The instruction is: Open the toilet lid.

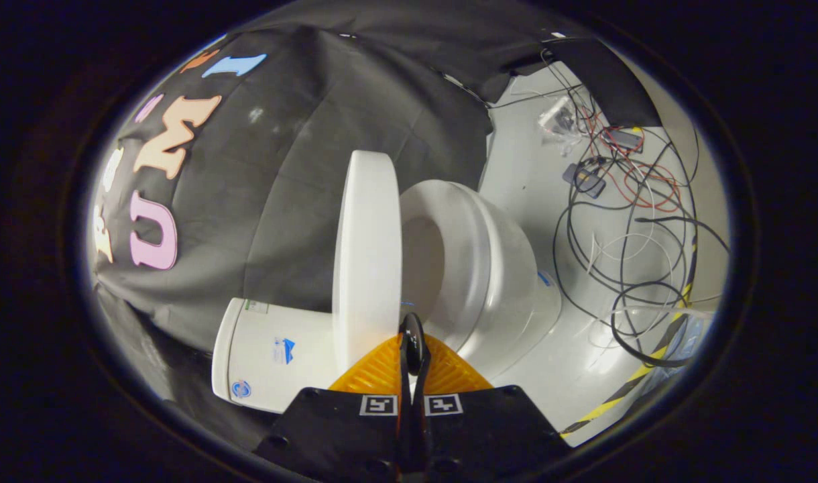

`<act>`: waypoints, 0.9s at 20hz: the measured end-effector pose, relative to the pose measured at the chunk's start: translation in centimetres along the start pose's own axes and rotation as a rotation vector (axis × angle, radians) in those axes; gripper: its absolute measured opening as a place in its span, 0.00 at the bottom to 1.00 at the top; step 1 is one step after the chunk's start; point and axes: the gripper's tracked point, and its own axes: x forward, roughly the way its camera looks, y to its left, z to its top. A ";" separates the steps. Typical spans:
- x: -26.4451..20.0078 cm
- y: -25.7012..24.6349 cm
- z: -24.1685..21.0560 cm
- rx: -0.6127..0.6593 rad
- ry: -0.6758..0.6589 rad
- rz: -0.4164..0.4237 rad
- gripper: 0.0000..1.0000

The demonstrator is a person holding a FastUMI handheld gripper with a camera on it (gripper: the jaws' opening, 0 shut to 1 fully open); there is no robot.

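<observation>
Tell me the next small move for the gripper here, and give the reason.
Probably push the lid a little further toward the tank, then back off. The gripper has its fingers closed together, tips against the lid's edge. The lid stands raised off the seat, with the bowl opening showing, but whether it rests on the tank cannot be told.
</observation>
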 end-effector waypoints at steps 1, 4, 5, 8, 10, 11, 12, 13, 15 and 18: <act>-0.3 0.4 0.3 -0.015 -0.006 0.002 0.00; -1.2 2.3 0.5 -0.068 -0.026 0.018 0.00; -1.5 3.2 0.7 -0.097 -0.038 0.030 0.00; -2.4 5.3 0.8 -0.213 -0.056 0.049 0.01; -2.7 6.5 0.9 -0.254 -0.066 0.059 0.00; -2.8 6.9 1.0 -0.267 -0.071 0.056 0.00; -2.8 7.1 0.9 -0.274 -0.075 0.053 0.00; -3.0 7.5 1.0 -0.279 -0.086 0.050 0.01; -3.3 8.6 0.9 -0.302 -0.103 0.044 0.00; -3.6 10.3 0.6 -0.352 -0.132 0.037 0.00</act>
